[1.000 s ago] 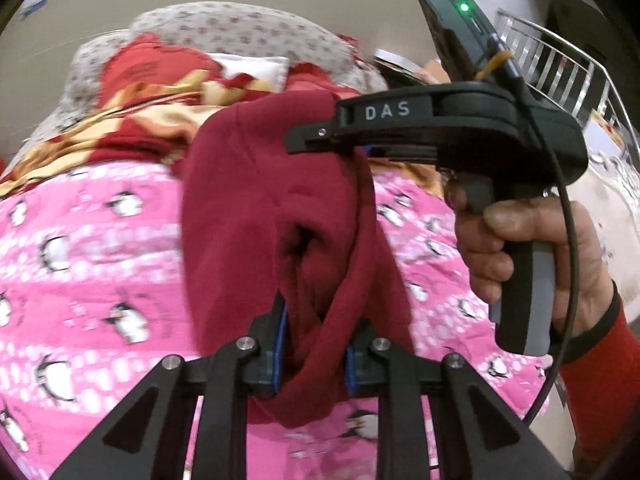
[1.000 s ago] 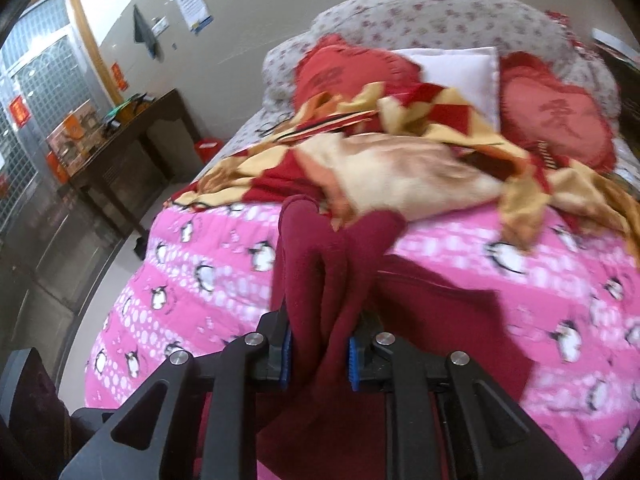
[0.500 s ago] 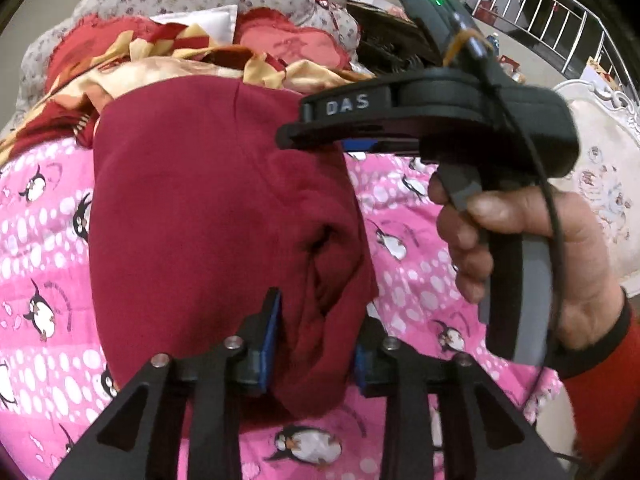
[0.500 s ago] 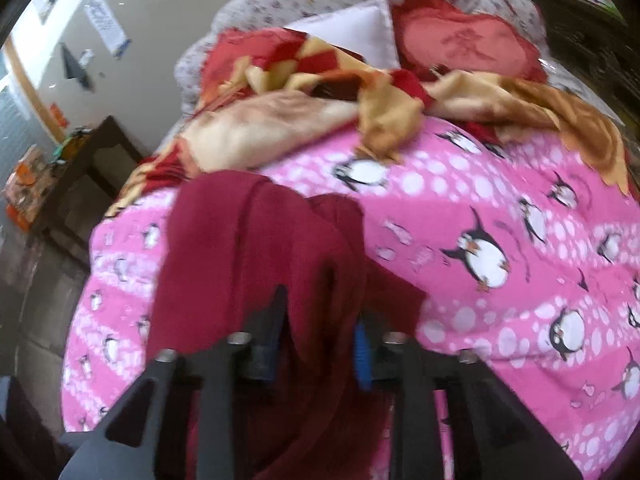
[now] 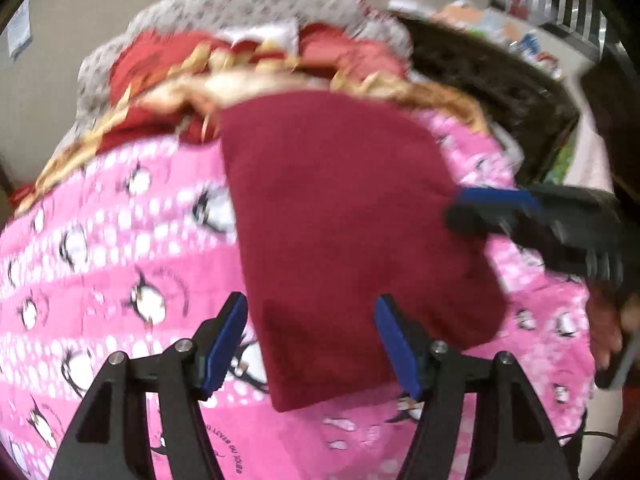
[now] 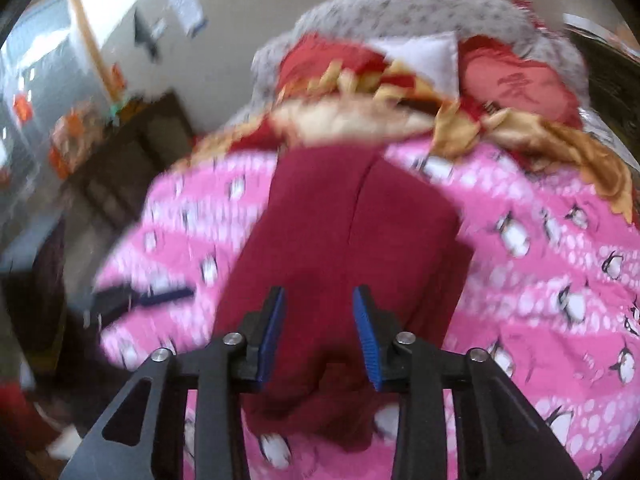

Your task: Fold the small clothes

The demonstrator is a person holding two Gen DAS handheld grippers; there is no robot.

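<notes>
A dark red garment [image 5: 340, 220] lies flat on the pink penguin-print bedspread [image 5: 100, 248]. It also shows in the right wrist view [image 6: 340, 240], with a seam down its middle. My left gripper [image 5: 310, 320] is open and empty, its blue pads either side of the garment's near edge. My right gripper [image 6: 318, 318] is open and empty above the garment's near end. In the left wrist view the right gripper [image 5: 532, 220] is blurred at the garment's right edge. In the right wrist view the left gripper [image 6: 140, 298] is blurred at the left.
A rumpled red and gold blanket [image 6: 400, 116] and red cushions [image 6: 520, 84] lie at the bed's head against a grey floral headboard [image 5: 248, 8]. A dark wooden desk [image 6: 132, 152] stands to the left of the bed. A dark cabinet [image 5: 500, 80] stands on the right.
Both grippers have opened and let go of the red garment. It was bunched and held up; now it lies spread flat on the bedspread. Both grippers have drawn back.
</notes>
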